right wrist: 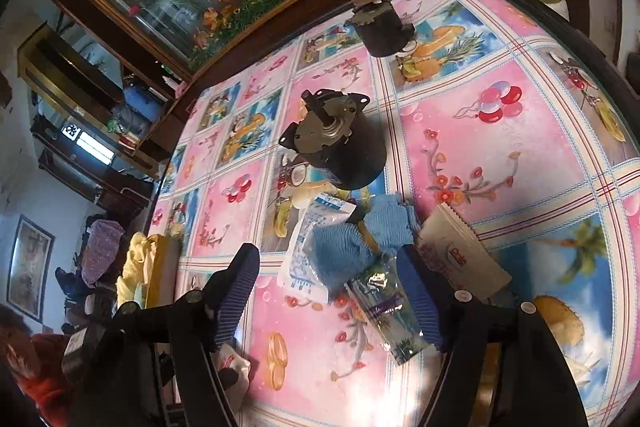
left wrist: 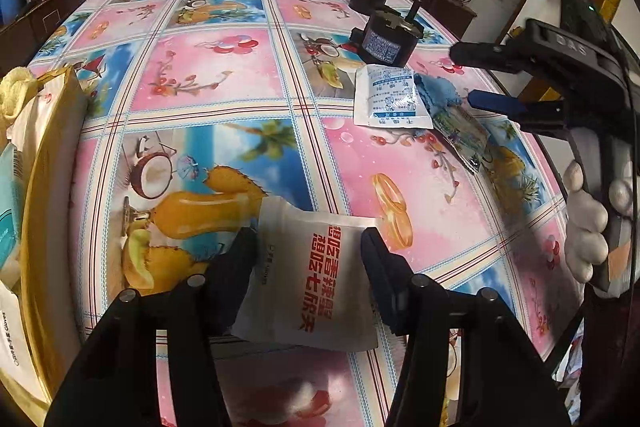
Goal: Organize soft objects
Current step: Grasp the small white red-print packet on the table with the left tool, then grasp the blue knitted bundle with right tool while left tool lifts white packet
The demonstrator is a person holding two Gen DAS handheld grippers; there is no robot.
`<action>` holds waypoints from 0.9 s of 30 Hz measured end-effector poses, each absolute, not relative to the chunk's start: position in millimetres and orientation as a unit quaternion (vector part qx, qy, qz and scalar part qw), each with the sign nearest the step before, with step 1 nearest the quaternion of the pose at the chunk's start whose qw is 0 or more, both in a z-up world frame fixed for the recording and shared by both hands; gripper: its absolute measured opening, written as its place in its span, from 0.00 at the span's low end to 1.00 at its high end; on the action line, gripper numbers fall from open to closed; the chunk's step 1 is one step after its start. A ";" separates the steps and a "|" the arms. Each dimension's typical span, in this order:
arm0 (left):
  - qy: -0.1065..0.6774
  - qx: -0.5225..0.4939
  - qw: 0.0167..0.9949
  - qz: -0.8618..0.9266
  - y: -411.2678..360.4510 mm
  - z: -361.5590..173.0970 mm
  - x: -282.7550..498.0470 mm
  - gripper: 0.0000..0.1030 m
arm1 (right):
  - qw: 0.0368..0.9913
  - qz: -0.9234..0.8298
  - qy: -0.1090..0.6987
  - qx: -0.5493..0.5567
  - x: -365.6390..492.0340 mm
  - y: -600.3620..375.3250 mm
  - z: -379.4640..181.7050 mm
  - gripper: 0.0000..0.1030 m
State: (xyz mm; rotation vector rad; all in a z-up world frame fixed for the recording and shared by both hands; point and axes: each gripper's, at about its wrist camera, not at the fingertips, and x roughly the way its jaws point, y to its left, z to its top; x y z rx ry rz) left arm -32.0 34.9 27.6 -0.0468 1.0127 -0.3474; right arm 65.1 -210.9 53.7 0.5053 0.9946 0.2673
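With the left gripper (left wrist: 308,267) jaws clamped on the white red-lettered paper packet (left wrist: 312,275), the right gripper (right wrist: 328,291), jaws apart, should straddle the crinkly clear plastic sachet (right wrist: 390,315) squarely on the counter (right wrist: 500,131).

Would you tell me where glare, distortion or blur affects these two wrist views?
Left wrist view: strong fisheye bending curves the table's far edge; the white packet between the left gripper's fingers reads sharply. Right wrist view: bright glare washes out the tablecloth near the bottom; the clear plastic wrapper near the right gripper glints; the left border looks soft.
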 end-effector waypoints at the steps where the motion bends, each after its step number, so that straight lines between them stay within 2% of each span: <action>1: 0.481 -0.023 0.861 -0.163 34.1 27.4 -32.6 0.52 | 0.836 0.120 0.477 0.244 71.4 -209.1 50.1 0.67; 3: 0.478 -0.016 0.864 -0.160 30.7 27.0 -33.2 0.55 | 0.831 0.105 0.487 0.246 82.0 -203.4 43.3 0.60; 6: 0.466 0.020 0.872 -0.150 19.8 25.0 -36.8 0.55 | 0.833 0.071 0.496 0.235 92.8 -196.0 35.2 0.57; 7: 0.463 0.034 0.874 -0.147 15.9 24.3 -38.4 0.55 | 0.829 0.063 0.503 0.235 96.1 -194.8 29.7 0.53; 8: 0.459 0.039 0.875 -0.149 14.0 24.6 -39.9 0.48 | 0.826 0.062 0.505 0.243 98.5 -194.9 24.4 0.54; 9: 0.458 0.035 0.874 -0.158 13.9 25.7 -41.1 0.43 | 0.829 0.062 0.498 0.245 98.8 -196.0 24.7 0.49; 12: 0.459 0.015 0.873 -0.165 19.5 27.5 -41.7 0.40 | 0.829 0.069 0.489 0.261 93.9 -199.3 25.7 0.42; 18: 0.450 -0.033 0.876 -0.172 38.0 37.3 -47.7 0.40 | 0.836 0.092 0.466 0.274 71.6 -207.7 34.8 0.42; 27: 0.440 -0.077 0.875 -0.187 55.6 50.6 -72.9 0.41 | 0.818 0.124 0.487 0.281 51.3 -212.6 25.4 0.47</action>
